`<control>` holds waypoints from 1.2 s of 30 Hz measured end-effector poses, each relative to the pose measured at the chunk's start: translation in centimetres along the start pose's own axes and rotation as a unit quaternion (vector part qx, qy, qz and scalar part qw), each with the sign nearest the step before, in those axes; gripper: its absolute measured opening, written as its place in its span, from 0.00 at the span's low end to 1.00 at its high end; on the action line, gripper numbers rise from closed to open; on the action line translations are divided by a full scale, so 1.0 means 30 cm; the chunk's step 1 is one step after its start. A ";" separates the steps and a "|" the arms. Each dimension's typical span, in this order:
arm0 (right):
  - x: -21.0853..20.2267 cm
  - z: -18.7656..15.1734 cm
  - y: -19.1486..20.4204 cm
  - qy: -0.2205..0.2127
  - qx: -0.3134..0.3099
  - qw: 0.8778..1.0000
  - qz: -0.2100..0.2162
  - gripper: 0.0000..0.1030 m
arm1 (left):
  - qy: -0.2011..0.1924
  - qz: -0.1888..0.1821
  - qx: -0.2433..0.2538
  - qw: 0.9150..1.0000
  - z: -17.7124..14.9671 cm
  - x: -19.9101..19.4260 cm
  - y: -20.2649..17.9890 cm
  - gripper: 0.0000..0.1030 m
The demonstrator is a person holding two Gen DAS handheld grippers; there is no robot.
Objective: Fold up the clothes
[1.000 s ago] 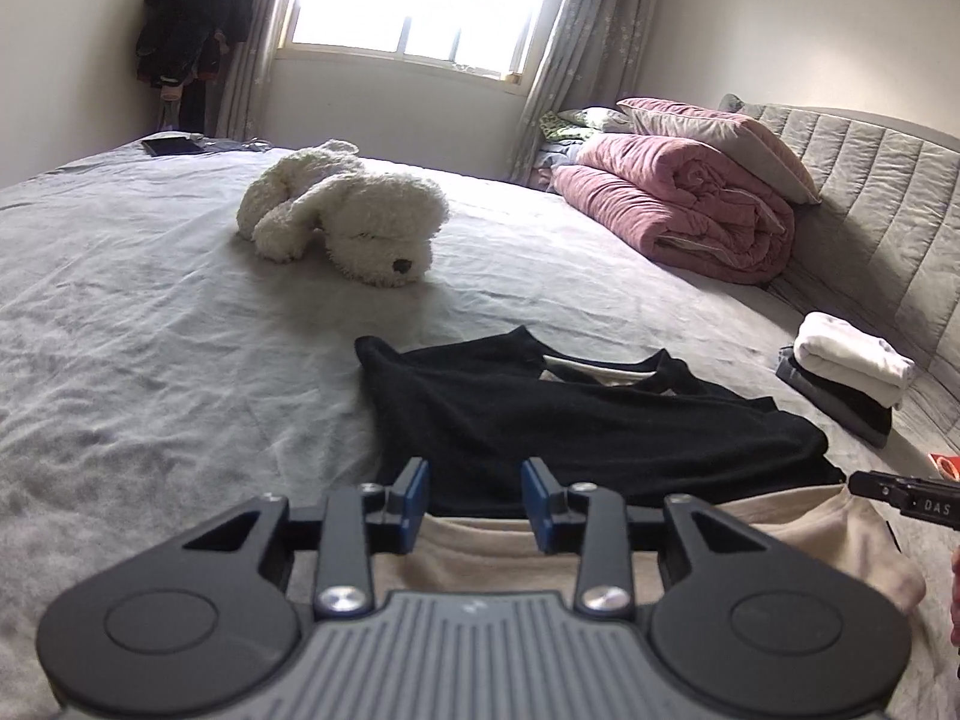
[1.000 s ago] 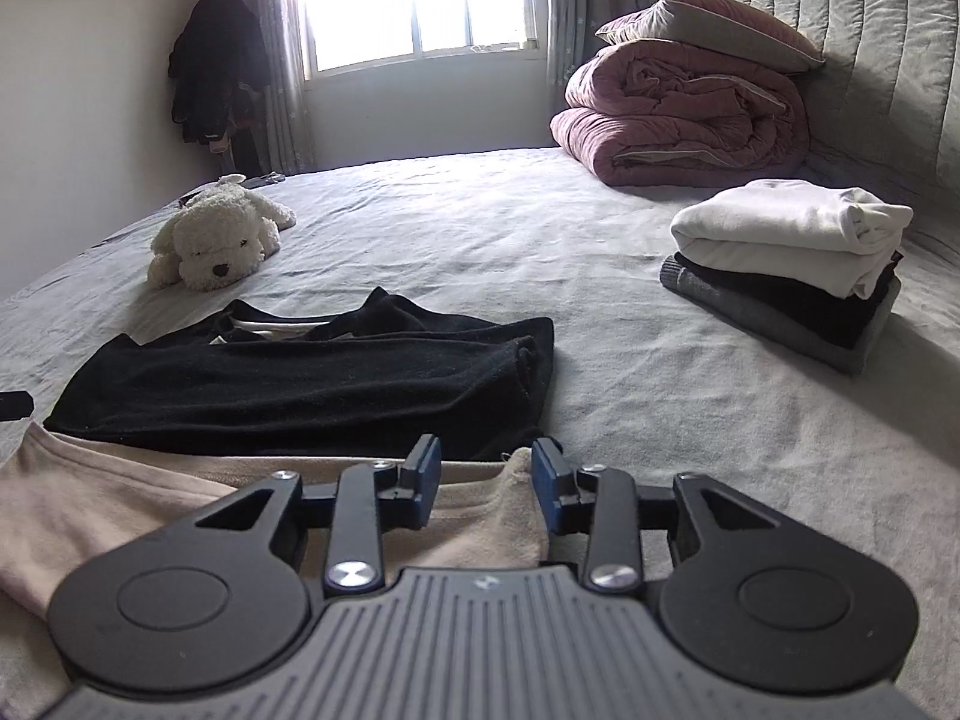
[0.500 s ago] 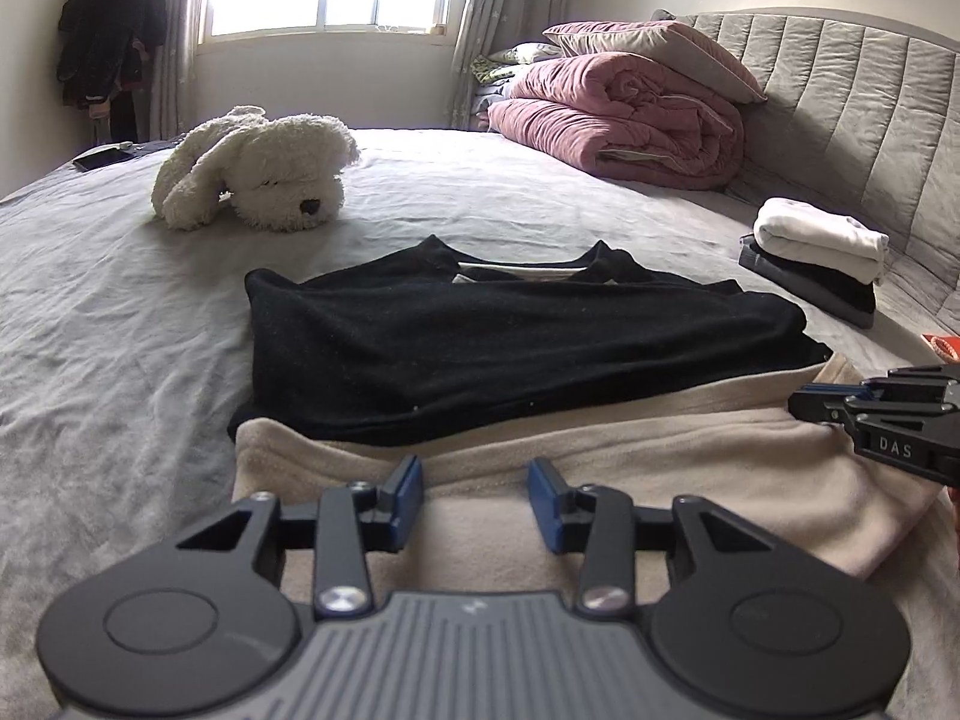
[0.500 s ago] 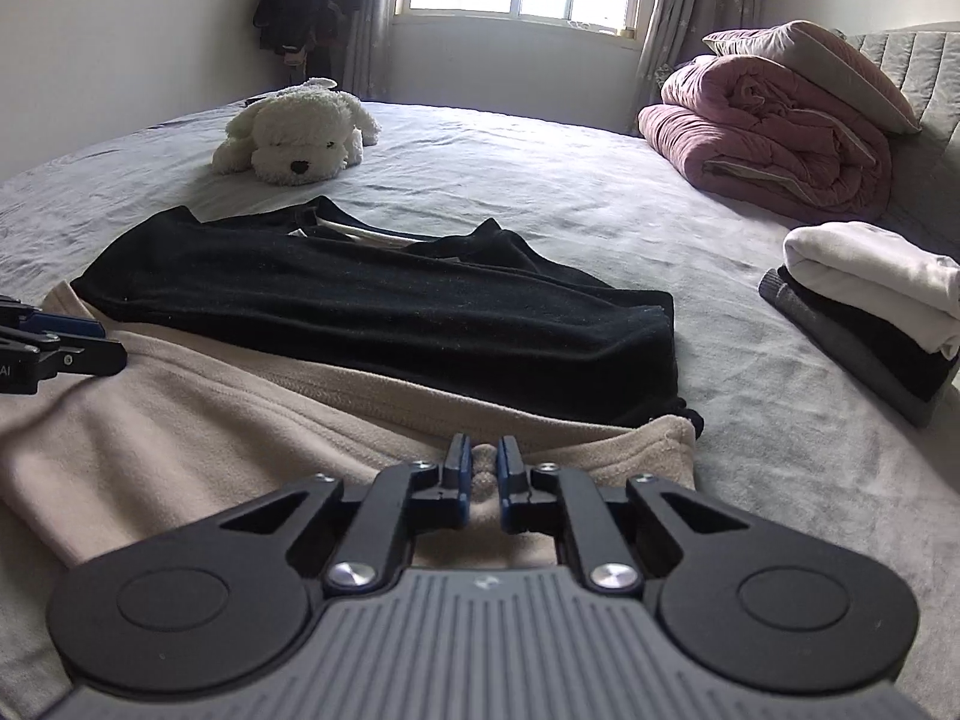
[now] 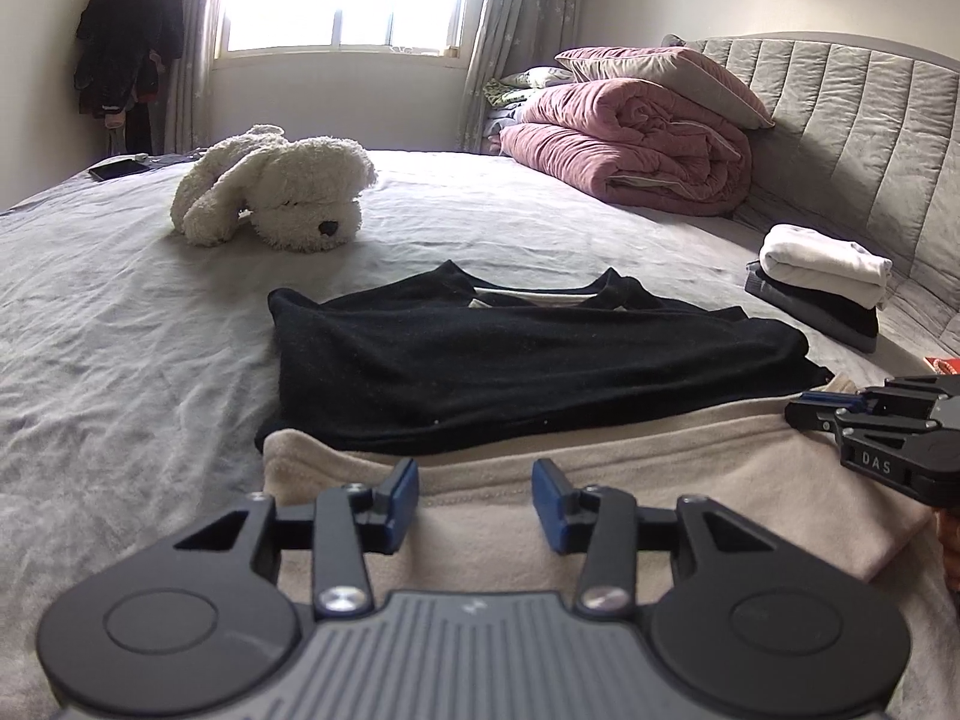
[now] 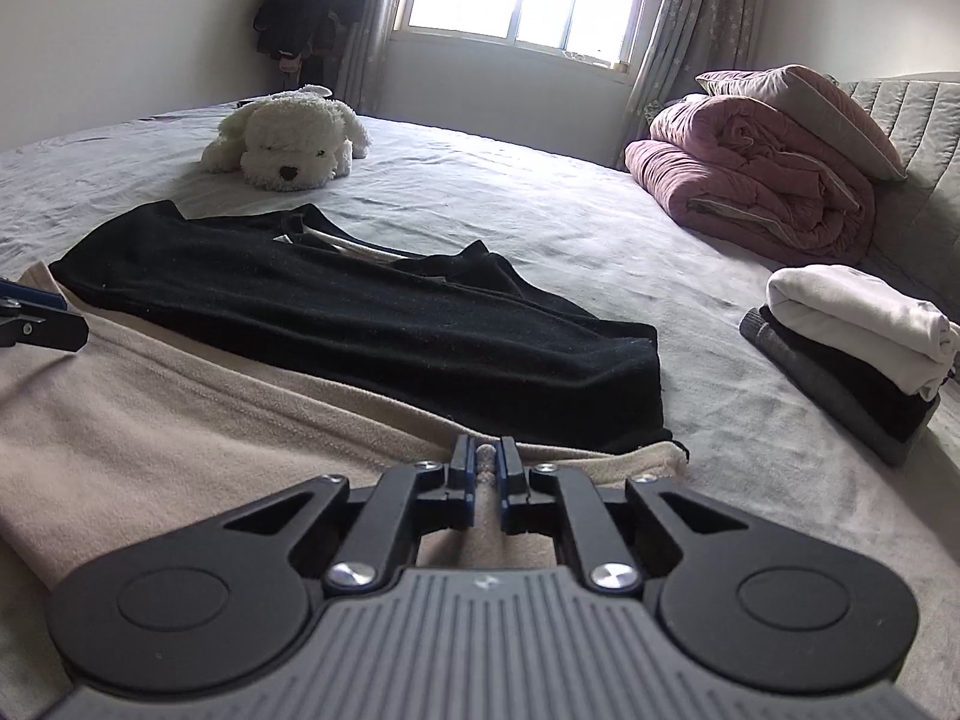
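Observation:
A garment, black (image 5: 516,366) with a beige lower part (image 5: 690,468), lies spread flat on the grey bed. My left gripper (image 5: 474,501) is open, its blue pads over the beige hem near the left corner. My right gripper (image 6: 485,468) is shut on a pinch of the beige fabric (image 6: 180,420) at the right corner, and it also shows at the right edge of the left wrist view (image 5: 888,426). The black part (image 6: 360,312) lies beyond it.
A white plush dog (image 5: 276,192) lies further back. A stack of folded clothes (image 5: 822,282) sits at the right by the padded headboard (image 5: 858,120). A rolled pink duvet (image 5: 636,150) and pillow lie near the window. A phone (image 5: 117,168) lies at the far left.
My right gripper closed on the beige hem's right corner. Both grippers drew back toward the near edge of the garment; my left stayed open.

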State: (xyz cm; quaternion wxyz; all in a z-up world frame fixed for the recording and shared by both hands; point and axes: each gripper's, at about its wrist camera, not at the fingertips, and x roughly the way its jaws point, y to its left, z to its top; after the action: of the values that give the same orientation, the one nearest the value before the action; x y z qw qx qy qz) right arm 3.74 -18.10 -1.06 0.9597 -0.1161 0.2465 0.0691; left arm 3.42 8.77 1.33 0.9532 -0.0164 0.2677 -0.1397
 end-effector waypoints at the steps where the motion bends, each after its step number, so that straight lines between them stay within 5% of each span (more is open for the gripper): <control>1: -0.010 0.004 0.004 -0.001 0.003 1.000 0.001 0.18 | -0.001 -0.006 0.002 1.000 0.000 -0.004 -0.005 0.41; 4: -0.047 0.019 0.021 -0.003 0.020 1.000 0.022 0.33 | 0.000 -0.033 0.012 0.999 0.000 -0.010 -0.029 0.42; 11: -0.111 0.014 0.173 0.004 -0.002 0.992 0.125 0.34 | 0.033 -0.115 0.064 0.991 -0.028 -0.011 -0.109 0.45; 19: -0.135 -0.049 0.116 0.008 -0.015 0.991 0.129 0.35 | 0.049 -0.125 0.097 0.986 -0.062 -0.066 -0.034 0.47; 27: -0.177 -0.094 -0.022 0.014 0.009 0.994 0.107 0.36 | 0.046 -0.097 0.069 0.992 -0.070 -0.132 0.100 0.47; 36: -0.218 -0.043 0.106 0.006 -0.013 0.987 0.159 0.37 | 0.045 -0.128 0.065 0.989 -0.075 -0.156 0.067 0.47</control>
State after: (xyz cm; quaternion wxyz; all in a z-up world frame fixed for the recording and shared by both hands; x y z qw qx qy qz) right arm -3.13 -15.86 0.44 0.9336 -0.0880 0.2665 0.2228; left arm -1.04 12.08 1.57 0.9137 0.0180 0.2959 -0.2780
